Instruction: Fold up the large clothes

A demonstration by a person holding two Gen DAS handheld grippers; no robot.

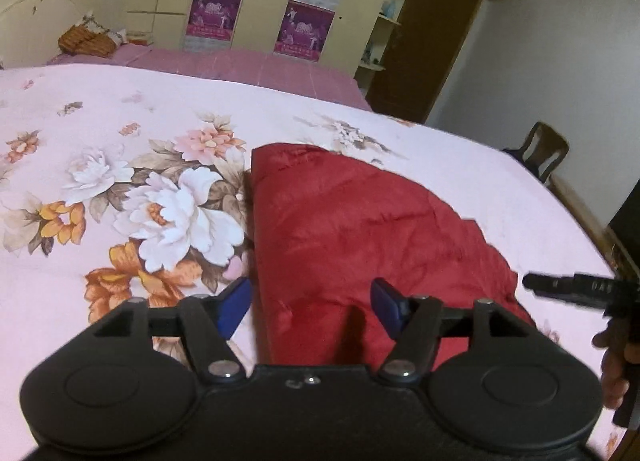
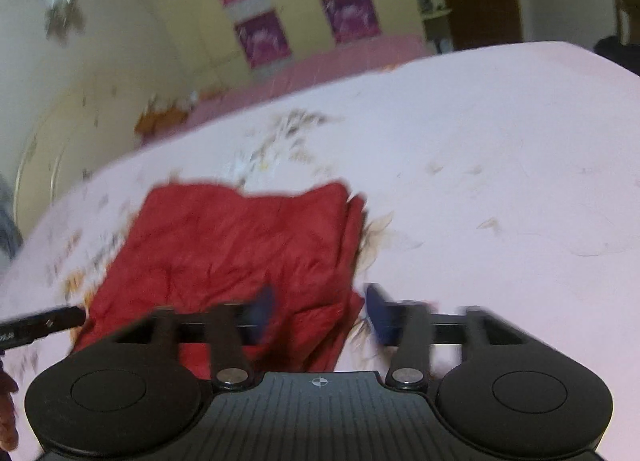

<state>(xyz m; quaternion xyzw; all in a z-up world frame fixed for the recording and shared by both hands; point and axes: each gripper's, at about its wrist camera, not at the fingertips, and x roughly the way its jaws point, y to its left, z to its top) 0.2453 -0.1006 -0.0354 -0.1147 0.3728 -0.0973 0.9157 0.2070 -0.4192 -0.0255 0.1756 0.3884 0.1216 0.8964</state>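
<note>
A folded red padded garment (image 1: 360, 229) lies on the floral pink bedspread (image 1: 120, 189). My left gripper (image 1: 312, 307) is open and empty, hovering over the garment's near left edge. In the right wrist view, which is blurred, the garment (image 2: 224, 245) lies left of centre. My right gripper (image 2: 320, 311) is open and empty above the garment's near right corner. The right gripper also shows at the right edge of the left wrist view (image 1: 568, 287), and the left gripper shows at the left edge of the right wrist view (image 2: 40, 321).
A second bed with a pink sheet (image 1: 248, 65) and orange pillows (image 1: 86, 41) stands behind. A cream wardrobe with purple posters (image 1: 264, 1), a brown door (image 1: 432, 33) and a wooden chair (image 1: 546, 149) line the far side.
</note>
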